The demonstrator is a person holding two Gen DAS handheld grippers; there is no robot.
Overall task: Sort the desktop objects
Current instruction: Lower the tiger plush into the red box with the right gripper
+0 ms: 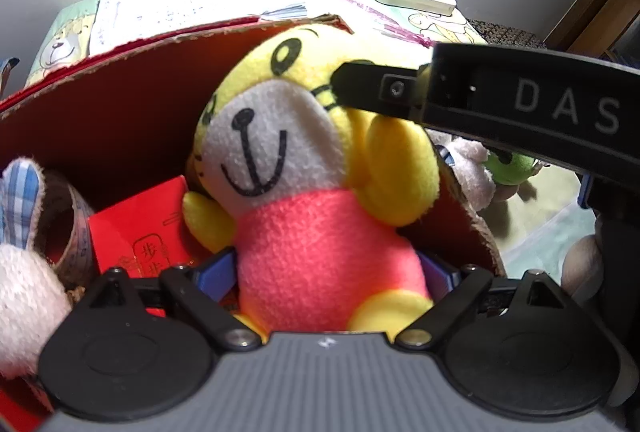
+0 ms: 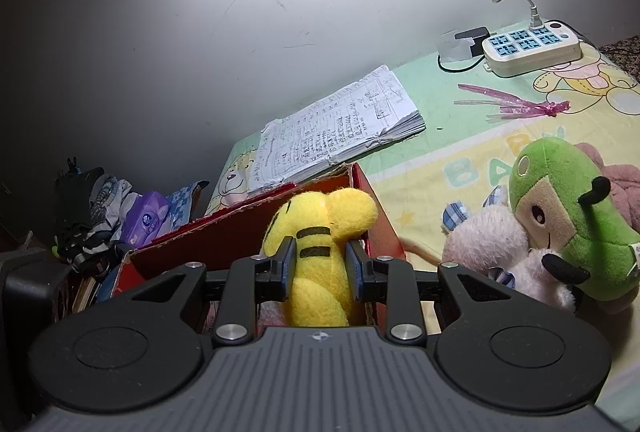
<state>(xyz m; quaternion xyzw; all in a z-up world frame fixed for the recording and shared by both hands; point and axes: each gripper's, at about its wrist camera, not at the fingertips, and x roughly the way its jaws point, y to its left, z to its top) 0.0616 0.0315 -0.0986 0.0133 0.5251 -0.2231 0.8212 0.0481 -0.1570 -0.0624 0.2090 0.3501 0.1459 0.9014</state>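
Observation:
A yellow tiger plush (image 1: 304, 168) in a pink shirt hangs over the open red cardboard box (image 1: 120, 104). My left gripper (image 1: 326, 272) has its blue pads against the plush's pink body. My right gripper (image 2: 320, 264) is shut on the plush's yellow striped head (image 2: 320, 232) from behind, above the red box (image 2: 376, 216); it shows in the left wrist view as a black arm (image 1: 520, 104) reaching in from the right. A green plush (image 2: 568, 216) and a pink-white plush (image 2: 492, 248) lie on the table to the right.
Inside the box are a red envelope (image 1: 136, 232), a tape roll (image 1: 68, 228) and a white plush with a blue checked ear (image 1: 20, 272). An open notebook (image 2: 336, 128), a white power strip (image 2: 532, 48) and a pink ribbon (image 2: 516, 104) lie on the mat. Clutter sits at the left (image 2: 104, 216).

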